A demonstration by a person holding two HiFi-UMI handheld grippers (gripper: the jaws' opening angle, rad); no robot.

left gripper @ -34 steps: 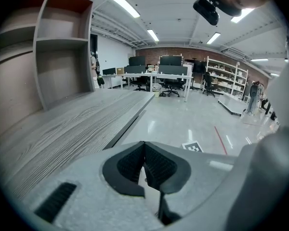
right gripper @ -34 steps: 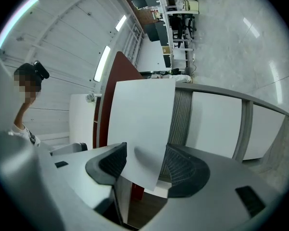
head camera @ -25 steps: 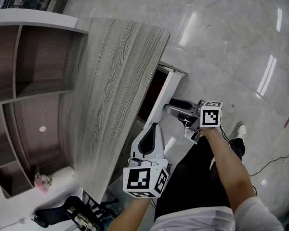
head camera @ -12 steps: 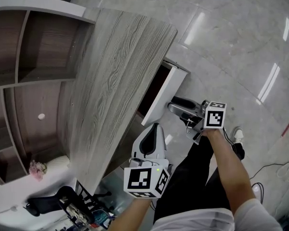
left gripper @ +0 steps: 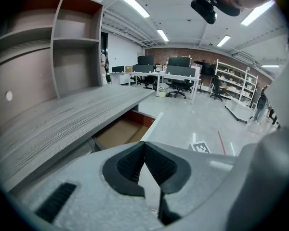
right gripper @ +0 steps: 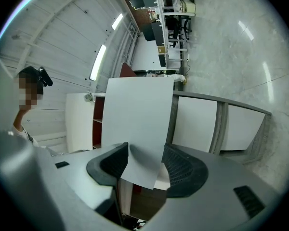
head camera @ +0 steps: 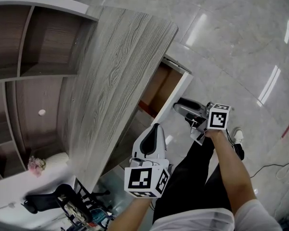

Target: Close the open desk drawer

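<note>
The grey wood desk [head camera: 115, 81] has a drawer pulled out beneath its right edge, and the brown drawer inside [head camera: 159, 85] [left gripper: 120, 134] shows. The white drawer front [head camera: 176, 93] [left gripper: 151, 126] [right gripper: 139, 114] stands slanted. My right gripper [head camera: 179, 106] [right gripper: 144, 150] is at the outer side of that front. One corner of the panel lies between its wide jaws, which are closing, and I see no firm pinch. My left gripper [head camera: 155, 126] [left gripper: 144, 143] hangs below the desk edge, pointing toward the drawer, shut with nothing in it.
A brown shelving unit [head camera: 19, 57] [left gripper: 72, 57] rises at the desk's back. A black office chair [head camera: 53, 201] stands low left. The person's legs and a shoe [head camera: 238, 136] are on the glossy floor, with a cable [head camera: 274, 165] at the right.
The head view has shifted, and more of the drawer's brown inside shows now. My right gripper has stayed at the drawer front and slid slightly with it. The left gripper has not moved.
</note>
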